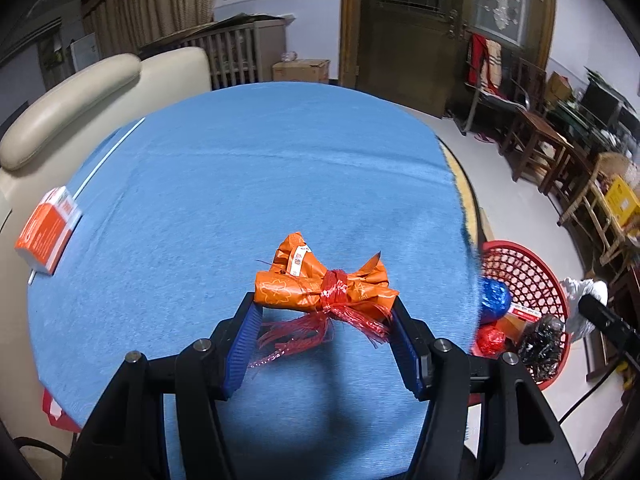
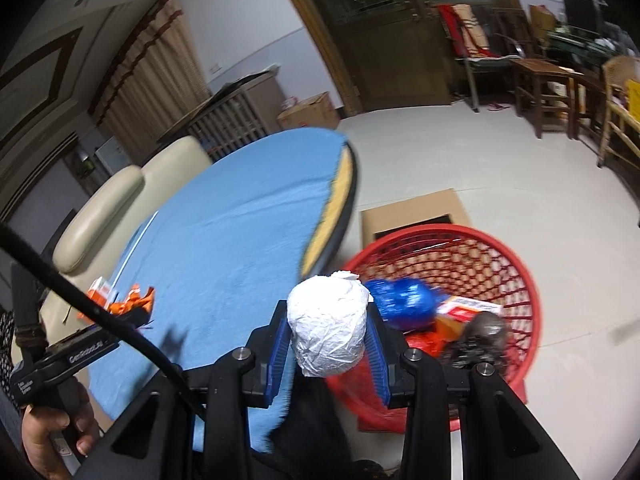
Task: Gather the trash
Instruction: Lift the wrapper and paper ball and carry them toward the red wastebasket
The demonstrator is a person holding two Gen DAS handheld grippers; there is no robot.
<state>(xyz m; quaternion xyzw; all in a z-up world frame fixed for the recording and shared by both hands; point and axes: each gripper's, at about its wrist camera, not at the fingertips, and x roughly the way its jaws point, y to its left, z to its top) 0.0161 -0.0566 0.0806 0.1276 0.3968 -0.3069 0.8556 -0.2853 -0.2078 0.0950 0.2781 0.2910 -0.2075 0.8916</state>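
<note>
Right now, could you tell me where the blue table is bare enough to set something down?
The blue table is bare across its whole middle and far side, between the orange box at its left edge and the orange wrapper bundle near the front. The red basket on the floor is crowded.

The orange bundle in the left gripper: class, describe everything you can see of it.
The orange bundle is crumpled, glossy printed wrapper, cinched in the middle by frayed red plastic string so that both ends flare like a bow. It lies sideways between the left gripper fingertips, over the blue tablecloth; whether it touches the cloth is unclear.
</note>
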